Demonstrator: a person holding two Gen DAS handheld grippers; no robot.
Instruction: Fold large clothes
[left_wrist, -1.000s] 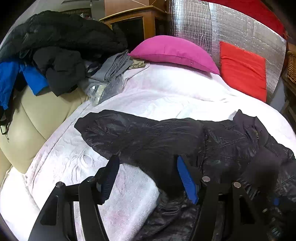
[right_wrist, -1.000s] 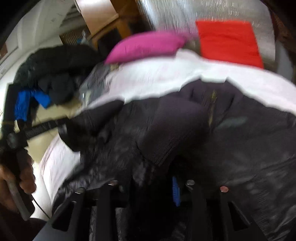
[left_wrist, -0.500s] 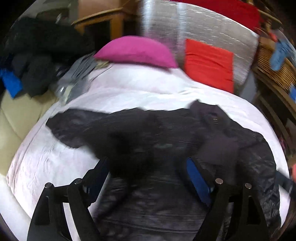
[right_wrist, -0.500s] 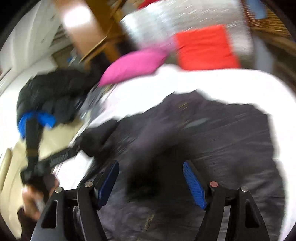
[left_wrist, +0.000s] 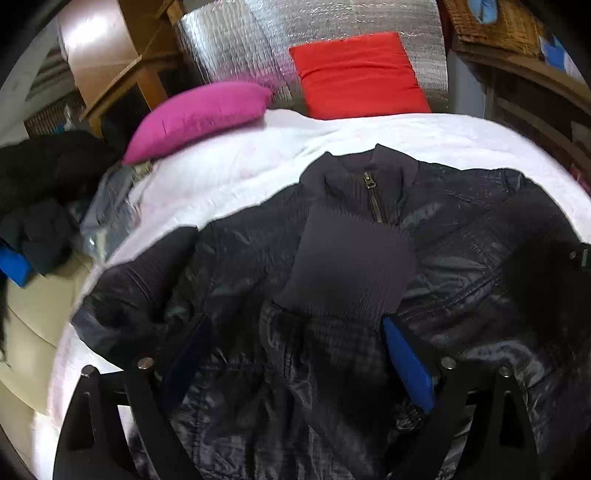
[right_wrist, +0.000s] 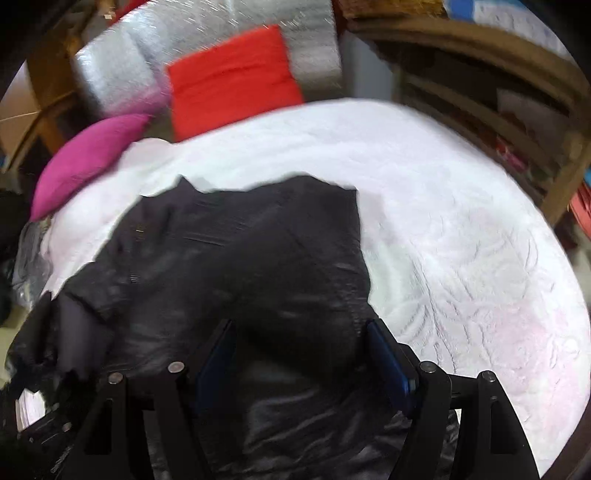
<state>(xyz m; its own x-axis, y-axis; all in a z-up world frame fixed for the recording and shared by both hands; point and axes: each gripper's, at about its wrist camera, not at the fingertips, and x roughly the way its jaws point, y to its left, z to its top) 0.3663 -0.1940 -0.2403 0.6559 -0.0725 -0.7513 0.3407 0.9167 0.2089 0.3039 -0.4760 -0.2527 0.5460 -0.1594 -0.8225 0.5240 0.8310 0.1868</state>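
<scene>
Black quilted zip-front jacket noted in the left wrist view, lying front-up across the white textured bed cover, collar toward the cushions. A second ago: near sleeve stretched flat out over the cover. Now: folded in over the chest, with its ribbed knit cuff resting just below the brass zip pull. Reads as first sleeve fold done; other sleeve and body folds probably outstanding. Left gripper closing, folded sleeve between the blue pads, no pinch visible yet. Woven wicker basket on the wooden shelf at upper right: holds something blue, rest hidden.

Right wrist view, blurred. Same jacket, far side in frame, bed cover bare beyond its edge. Right gripper, narrow and buried in fabric a second ago, now spread wide above the jacket body, cloth below but nothing pinched. Suggests sleeve released and next hold being sought. Basket at top edge too smeared to read contents.
</scene>
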